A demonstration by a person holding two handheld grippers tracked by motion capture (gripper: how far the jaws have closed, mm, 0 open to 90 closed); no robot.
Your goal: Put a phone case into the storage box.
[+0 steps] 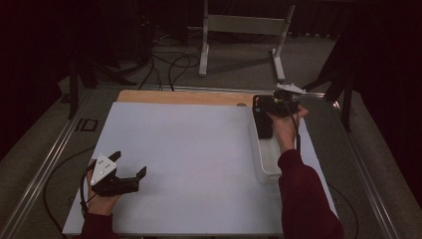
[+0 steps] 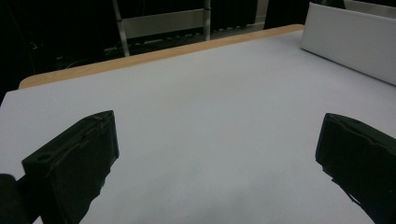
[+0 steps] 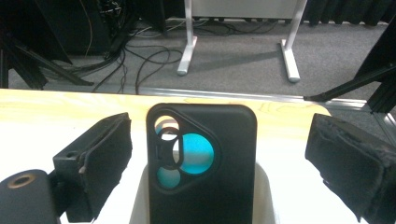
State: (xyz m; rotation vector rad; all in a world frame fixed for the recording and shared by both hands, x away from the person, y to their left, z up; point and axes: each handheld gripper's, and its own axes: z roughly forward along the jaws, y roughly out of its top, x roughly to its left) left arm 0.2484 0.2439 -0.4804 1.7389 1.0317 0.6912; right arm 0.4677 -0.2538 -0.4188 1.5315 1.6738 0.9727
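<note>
Two pairs of tongs were at work over the desk, whose pale sheet left a strip of wood bare along the far edge. Going left to right in the high view, the left tongs sat toward 8 o'clock on the desk, held in the person's left hand. Their jaws stood spread apart with nothing between them, pointing toward 2 o'clock across the bare sheet. In the left gripper view those left tongs looked over the plain surface, and the white tray showed as a low wall at 2 o'clock, well apart from them.

Farther right in the high view, that white tray lay along the right side of the desk, toward 3 o'clock. At its far end the black phone case stood propped. The right tongs, in the right hand, hovered at about 1 o'clock on the desk, right at the case.

In the right gripper view the black phone case stood upright at 6 o'clock, its camera opening showing teal, within the tray's white end. The right tongs were released: one jaw stood at 8 o'clock of the case and the other at 4 o'clock, each clear of its edges, with a wider gap on the right.
</note>
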